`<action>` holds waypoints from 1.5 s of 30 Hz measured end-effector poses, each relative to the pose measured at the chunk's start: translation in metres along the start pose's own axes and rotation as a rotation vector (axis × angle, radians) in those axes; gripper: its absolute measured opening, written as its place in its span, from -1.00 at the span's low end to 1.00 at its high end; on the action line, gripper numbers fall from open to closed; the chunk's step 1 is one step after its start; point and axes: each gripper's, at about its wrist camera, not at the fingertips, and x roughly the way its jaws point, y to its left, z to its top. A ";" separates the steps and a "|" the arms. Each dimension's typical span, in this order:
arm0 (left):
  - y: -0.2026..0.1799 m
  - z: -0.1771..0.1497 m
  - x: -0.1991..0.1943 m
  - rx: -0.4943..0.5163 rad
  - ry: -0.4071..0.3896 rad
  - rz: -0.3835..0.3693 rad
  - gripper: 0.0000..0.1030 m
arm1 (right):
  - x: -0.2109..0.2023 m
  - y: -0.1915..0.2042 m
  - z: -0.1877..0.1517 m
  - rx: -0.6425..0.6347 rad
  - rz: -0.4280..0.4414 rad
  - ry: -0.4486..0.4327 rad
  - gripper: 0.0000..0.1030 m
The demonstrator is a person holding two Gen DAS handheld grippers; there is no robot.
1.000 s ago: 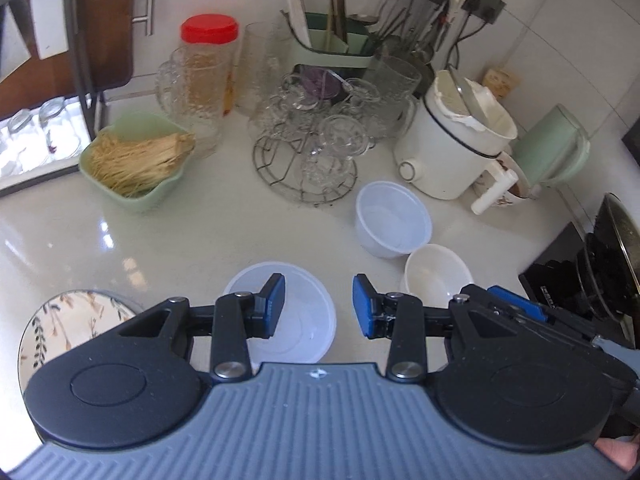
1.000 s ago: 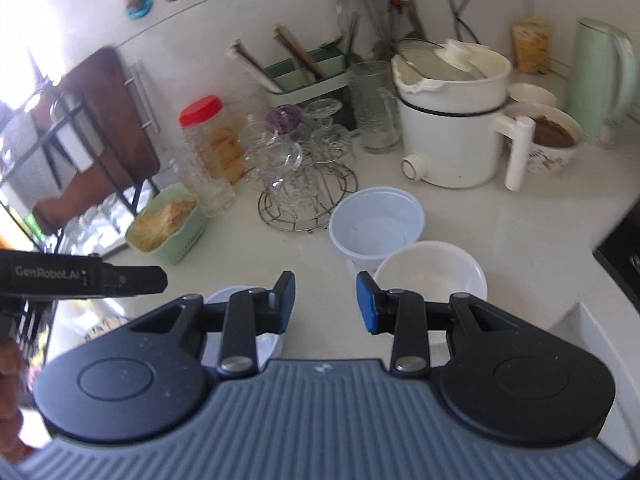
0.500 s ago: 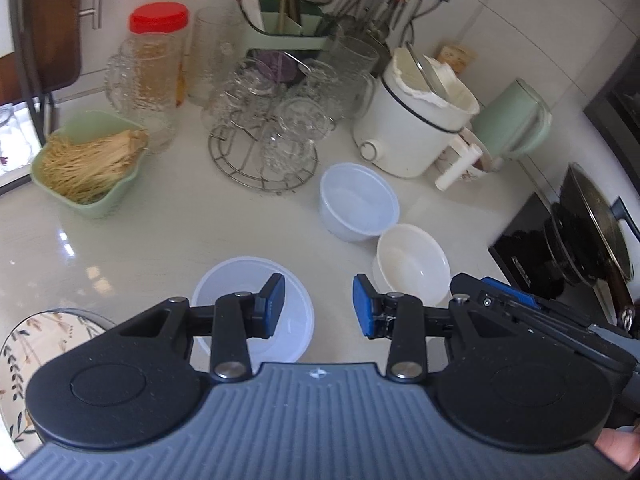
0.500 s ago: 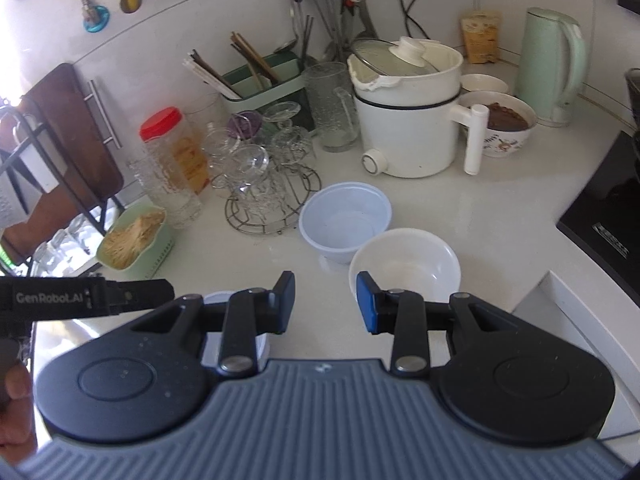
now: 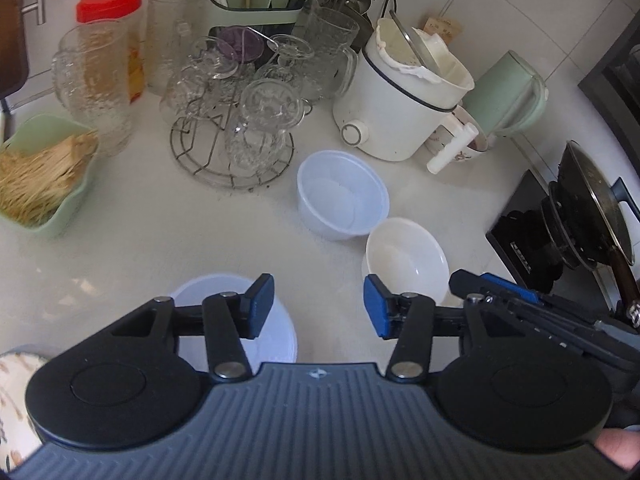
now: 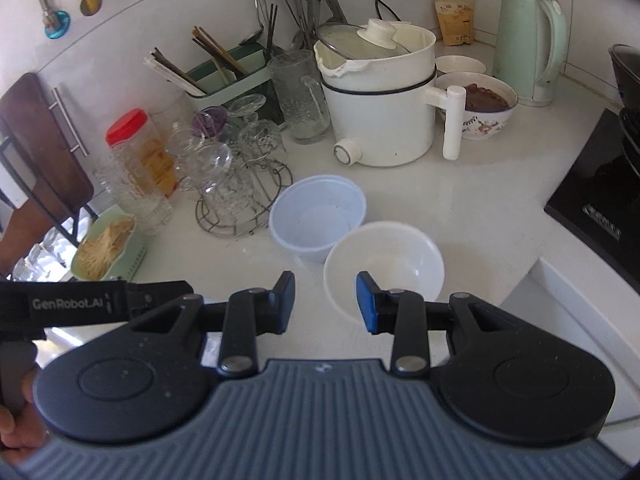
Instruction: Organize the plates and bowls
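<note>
A translucent plastic bowl (image 5: 342,194) stands mid-counter, with a white bowl (image 5: 406,258) touching it at the front right; both also show in the right wrist view, the plastic bowl (image 6: 318,216) and the white bowl (image 6: 384,266). A shallow translucent plastic bowl (image 5: 236,320) lies under my left gripper's left finger. A patterned plate (image 5: 12,392) peeks in at the lower left. My left gripper (image 5: 319,311) is open and empty above the counter. My right gripper (image 6: 325,302) is open and empty, just before the white bowl's near rim.
A wire rack of glasses (image 5: 236,112), a white electric pot (image 5: 400,100), a green kettle (image 6: 530,44), a green noodle dish (image 5: 40,172), a red-lidded jar (image 5: 116,36) and a utensil caddy (image 6: 224,76) crowd the back. A stove with pan (image 5: 580,208) is right.
Both grippers have moved forward and to the right toward the two bowls, which now appear larger and closer. The left gripper's jaws have opened wider. The bowls have not moved.
</note>
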 end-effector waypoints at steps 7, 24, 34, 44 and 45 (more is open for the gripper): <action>-0.004 0.039 0.044 -0.044 0.032 0.017 0.11 | 0.043 -0.021 0.035 0.002 0.016 0.038 -0.29; -0.012 0.086 0.146 -0.045 0.141 0.048 0.08 | 0.156 -0.043 0.076 -0.044 0.063 0.183 -0.29; 0.006 0.093 0.173 -0.101 0.155 0.081 -0.74 | 0.190 -0.051 0.073 0.033 0.113 0.278 -0.58; 0.013 0.095 0.161 -0.129 0.125 0.077 -0.78 | 0.186 -0.053 0.080 0.086 0.135 0.251 -0.62; 0.012 0.096 0.158 -0.125 0.116 0.076 -0.78 | 0.184 -0.053 0.081 0.087 0.136 0.246 -0.62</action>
